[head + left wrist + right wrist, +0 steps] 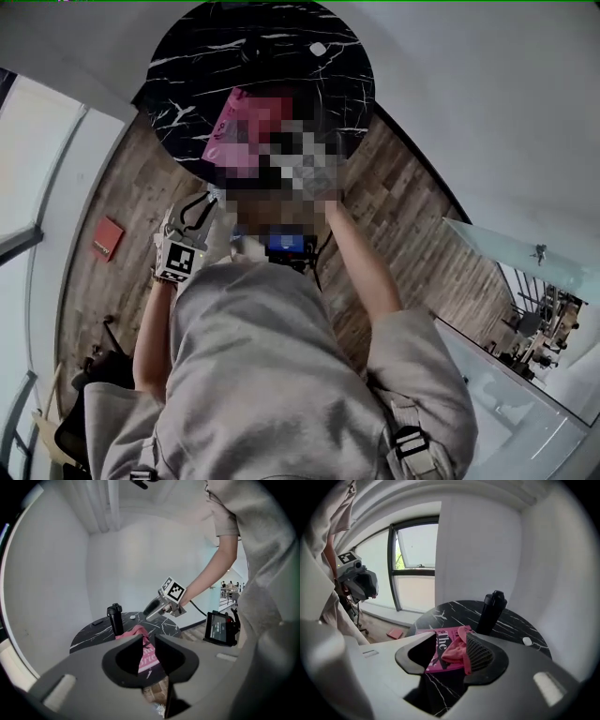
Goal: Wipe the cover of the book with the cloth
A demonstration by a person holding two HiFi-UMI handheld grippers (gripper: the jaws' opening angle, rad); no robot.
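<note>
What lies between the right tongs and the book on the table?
Only bare tabletop before the book, seen in the right gripper view; the cloth lies on the cover.

Person wears a light grey top (253,375) w/ short, loose sleeves (427,361). A grey strap (403,412) w/ black buckle (413,442) shows at the right shoulder edge. Left gripper (200,208): pale grey body, dark jaws, white cube (180,260) w/ black square markers on its faces. Right gripper (148,613): same build, silver-grey barrel, marker cube (173,590) at the back end, thin black cable (199,609) running off by the wrist. In the left and right gripper views both have matte grey housings w/ black, rounded jaw shells. One of the right gripper's pads has a ribbed, grid-like face.
</note>
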